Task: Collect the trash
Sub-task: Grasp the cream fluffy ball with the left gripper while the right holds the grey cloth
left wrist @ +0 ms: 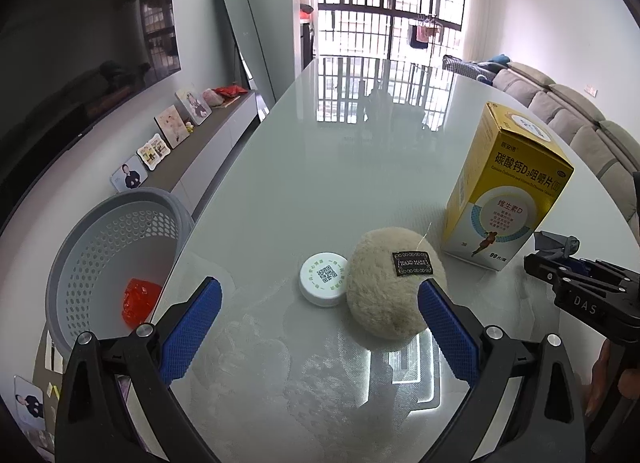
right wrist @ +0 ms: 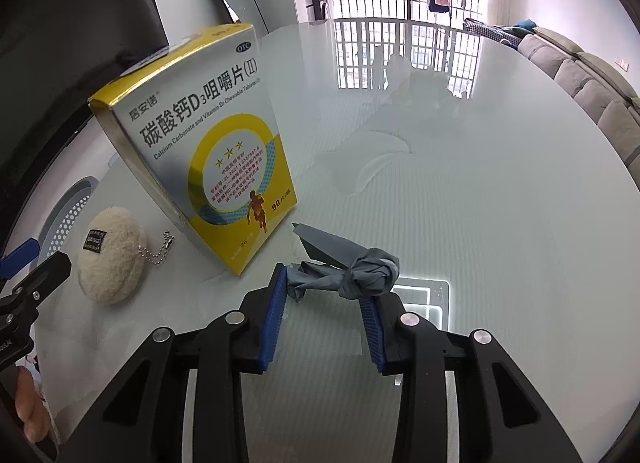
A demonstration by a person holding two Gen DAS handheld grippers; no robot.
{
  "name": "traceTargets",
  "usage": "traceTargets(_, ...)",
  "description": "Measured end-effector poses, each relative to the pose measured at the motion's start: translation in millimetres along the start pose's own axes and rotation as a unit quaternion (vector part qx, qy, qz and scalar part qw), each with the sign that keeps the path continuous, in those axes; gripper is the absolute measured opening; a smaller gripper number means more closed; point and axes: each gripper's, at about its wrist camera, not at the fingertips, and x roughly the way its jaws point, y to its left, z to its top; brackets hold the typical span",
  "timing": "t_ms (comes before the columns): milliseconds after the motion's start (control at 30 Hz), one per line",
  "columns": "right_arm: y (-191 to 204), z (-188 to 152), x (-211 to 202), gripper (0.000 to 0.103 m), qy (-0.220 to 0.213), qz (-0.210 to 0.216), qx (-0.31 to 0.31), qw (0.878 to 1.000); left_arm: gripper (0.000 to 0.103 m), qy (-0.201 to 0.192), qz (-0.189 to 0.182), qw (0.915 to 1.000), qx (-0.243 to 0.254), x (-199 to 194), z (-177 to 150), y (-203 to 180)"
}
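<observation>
In the right wrist view my right gripper [right wrist: 324, 283] is shut on a grey knotted plastic scrap [right wrist: 368, 269], whose pointed end sticks out ahead over the glass table [right wrist: 460, 183]. In the left wrist view the same scrap [left wrist: 556, 243] shows at the far right. My left gripper [left wrist: 319, 287] stands open wide above the table. A white round cap [left wrist: 324, 279] lies between its fingers, apart from both pads. A cream fluffy ball keychain [left wrist: 390, 283] lies against the right finger's tip. Off the table's left edge stands a grey perforated basket [left wrist: 80, 247] holding a red wrapper [left wrist: 138, 301].
A tall yellow tablet box [left wrist: 508, 187] stands upright on the table between the fluffy ball and the right gripper. A low cabinet [left wrist: 224, 135] with photo frames runs along the left wall. A grey sofa [left wrist: 580, 115] sits beyond the table's right side.
</observation>
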Motion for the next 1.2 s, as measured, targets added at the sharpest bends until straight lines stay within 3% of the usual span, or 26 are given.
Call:
traceTargets(667, -3.3, -8.5, -32.9, 0.035, -0.042, 0.016, 0.003, 0.999, 0.097, 0.036, -0.028, 0.9989, 0.009, 30.3, 2.2, -38.2)
traceTargets(867, -6.5, -13.2, -40.2, 0.035, -0.048, 0.02, 0.005, 0.999, 0.095, 0.031, -0.028, 0.999, 0.017, 32.3, 6.9, -43.7)
traceTargets(933, -7.0, -13.8, -42.1, 0.035, -0.05, 0.021, 0.006, 0.999, 0.092, 0.029, -0.027, 0.999, 0.022, 31.3, 6.5, -46.7)
traceTargets(1100, -8.0, -13.2, -47.1, 0.035, -0.053, 0.024, 0.004, 0.998, 0.067, 0.04, -0.034, 0.9983, 0.027, 33.7, 3.0, -53.3)
traceTargets(1200, -8.6, -12.2, -47.6, 0.035, -0.053, 0.024, 0.004, 0.998, 0.06, 0.046, -0.039, 0.9979, 0.023, 34.4, 1.0, -52.2)
